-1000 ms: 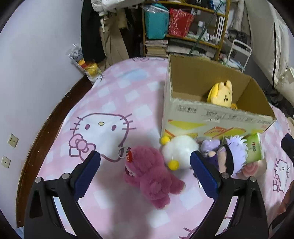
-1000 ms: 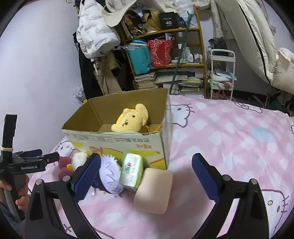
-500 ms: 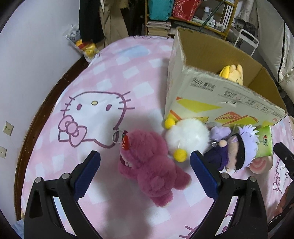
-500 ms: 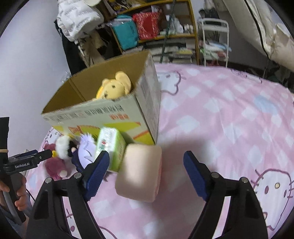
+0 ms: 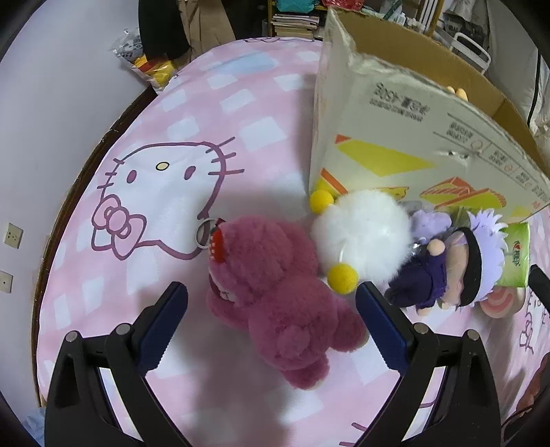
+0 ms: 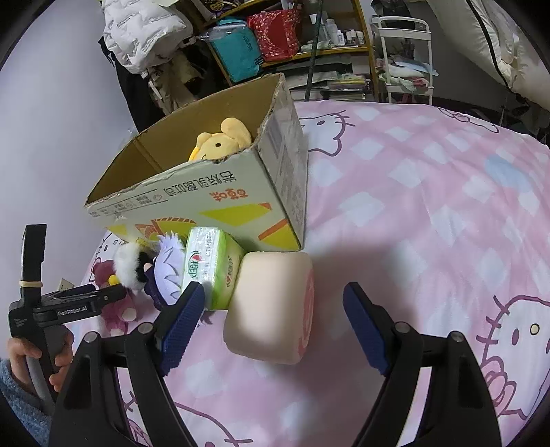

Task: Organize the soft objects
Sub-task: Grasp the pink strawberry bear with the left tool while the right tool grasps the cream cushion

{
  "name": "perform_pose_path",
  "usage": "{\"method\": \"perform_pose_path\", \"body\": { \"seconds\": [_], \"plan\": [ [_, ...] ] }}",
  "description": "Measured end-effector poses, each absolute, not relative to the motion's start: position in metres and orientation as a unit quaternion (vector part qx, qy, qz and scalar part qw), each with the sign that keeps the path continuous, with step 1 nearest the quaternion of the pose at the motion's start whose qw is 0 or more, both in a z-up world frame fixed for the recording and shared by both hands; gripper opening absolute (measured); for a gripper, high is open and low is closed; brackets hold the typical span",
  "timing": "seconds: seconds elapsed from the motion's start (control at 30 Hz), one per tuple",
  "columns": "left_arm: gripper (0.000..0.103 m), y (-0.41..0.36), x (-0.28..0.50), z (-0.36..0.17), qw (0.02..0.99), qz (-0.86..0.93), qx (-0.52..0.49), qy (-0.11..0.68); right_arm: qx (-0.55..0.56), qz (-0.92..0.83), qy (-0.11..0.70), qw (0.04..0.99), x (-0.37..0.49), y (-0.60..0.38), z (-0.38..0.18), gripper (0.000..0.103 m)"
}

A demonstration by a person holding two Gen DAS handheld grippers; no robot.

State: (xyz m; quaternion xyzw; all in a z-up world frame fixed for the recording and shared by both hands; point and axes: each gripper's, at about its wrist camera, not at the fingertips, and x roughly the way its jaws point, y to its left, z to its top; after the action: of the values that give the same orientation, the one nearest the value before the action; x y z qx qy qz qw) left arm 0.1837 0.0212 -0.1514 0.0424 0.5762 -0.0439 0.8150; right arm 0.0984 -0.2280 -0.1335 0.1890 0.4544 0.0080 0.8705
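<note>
- Left gripper [image 5: 271, 313] has dropped in closer over the last second and now straddles the magenta plush bear [image 5: 275, 295], jaws spread wide to either side of it, nothing pinched yet
- The bear fills far more of the left wrist view than a second ago, and the cardboard box [image 5: 405, 137] now looms large at upper right
- Right gripper [image 6: 275, 316] has come down too; its jaws stand wide apart around the peach cushion [image 6: 271, 306], which a second ago sat further off, and the left pad sits just beside the green tissue pack [image 6: 209, 264]
- From the right wrist view the left gripper shows at far left, held in a hand [image 6: 20, 354], its tip over the bear
- Everything lies on a pink checked bedspread [image 6: 429, 192] printed with white cat faces; behind it a cluttered shelf [image 6: 292, 44], a white puffer jacket [image 6: 141, 31] hanging, a white cart [image 6: 405, 51]
- The bear is fuzzy, deep pink, lying on its side with a red strawberry tag and a metal ring at its head, touching the white pom-pom plush [image 5: 361, 233] with its yellow balls
- Next along, a purple-haired doll [image 5: 450, 268] leans on the tissue pack, all lined up against the box front
- Inside the box, a yellow plush [image 6: 220, 141] sits against the far wall
</note>
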Motion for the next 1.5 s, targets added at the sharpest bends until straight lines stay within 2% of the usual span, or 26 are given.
{"method": "perform_pose_path", "body": {
  "seconds": [1.03, 1.1, 1.13, 1.5],
  "plan": [
    [0.095, 0.014, 0.195, -0.177, 0.800, -0.035, 0.054, 0.597, 0.188, 0.023, 0.480, 0.857, 0.096, -0.221, -0.148, 0.087],
    [0.094, 0.013, 0.195, -0.177, 0.800, -0.035, 0.055, 0.597, 0.188, 0.021, 0.482, 0.856, 0.096, -0.222, -0.149, 0.087],
    [0.089, 0.012, 0.195, -0.176, 0.800, -0.038, 0.054, 0.596, 0.188, 0.020, 0.484, 0.855, 0.097, -0.222, -0.150, 0.087],
    [0.086, 0.017, 0.194, -0.174, 0.798, -0.038, 0.047, 0.599, 0.181, 0.010, 0.499, 0.847, 0.103, -0.224, -0.160, 0.086]
  ]
}}
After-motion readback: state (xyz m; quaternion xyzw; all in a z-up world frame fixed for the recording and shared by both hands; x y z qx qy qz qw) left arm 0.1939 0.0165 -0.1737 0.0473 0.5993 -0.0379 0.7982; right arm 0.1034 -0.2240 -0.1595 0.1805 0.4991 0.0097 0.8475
